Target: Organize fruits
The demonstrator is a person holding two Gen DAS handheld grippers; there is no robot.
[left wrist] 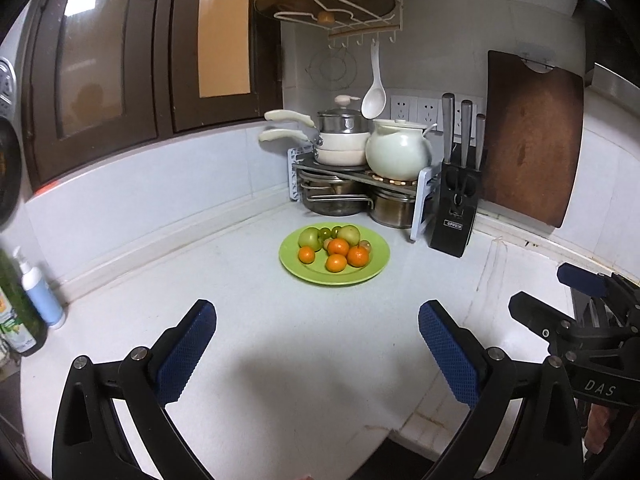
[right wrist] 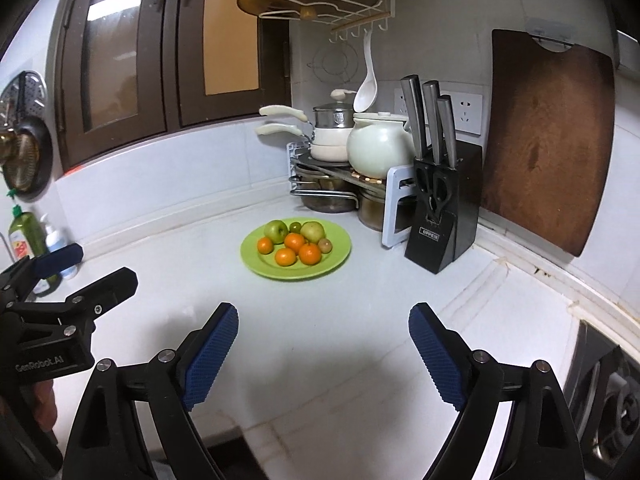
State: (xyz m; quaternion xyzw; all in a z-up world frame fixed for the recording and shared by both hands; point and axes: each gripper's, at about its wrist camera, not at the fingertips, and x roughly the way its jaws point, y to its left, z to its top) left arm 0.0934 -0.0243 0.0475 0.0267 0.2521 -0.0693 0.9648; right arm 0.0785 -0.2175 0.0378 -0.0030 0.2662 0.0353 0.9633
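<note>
Nearest the lens, the left gripper (left wrist: 316, 322) hangs over the bare white counter (left wrist: 280, 360) with its blue-padded jaws spread wide and nothing between them. The right gripper (right wrist: 323, 326) sits just beside it, jaws also well apart and empty — each gripper shows at the edge of the other's view, side by side above the counter's near edge.

Further on, in the middle of the counter and well apart from both grippers, lies the green plate (left wrist: 368, 270) carrying the fruit. Four oranges (left wrist: 336, 263) sit toward the plate's front, touching or nearly touching one another. Behind them are two green apples (left wrist: 310, 238), one on each side, with a few small green grapes (left wrist: 328, 233) between them. A small brownish fruit (right wrist: 325, 245) rests at the right of the pile; what it is cannot be told.

Beyond the plate, in the corner, a rack (left wrist: 420, 204) holds cream-handled pans (left wrist: 340, 148) and a pale round pot (left wrist: 398, 152) on top, with steel pots underneath. Just right of it stands a black knife block (left wrist: 454, 208), and a dark wooden cutting board (left wrist: 532, 140) leans upright against the wall. A white ladle (left wrist: 374, 100) hangs from hooks above the pots. At the far left, by the wall, stand a white-and-blue pump bottle (left wrist: 42, 292) and a green bottle (right wrist: 26, 236) — both well away from the plate.
</note>
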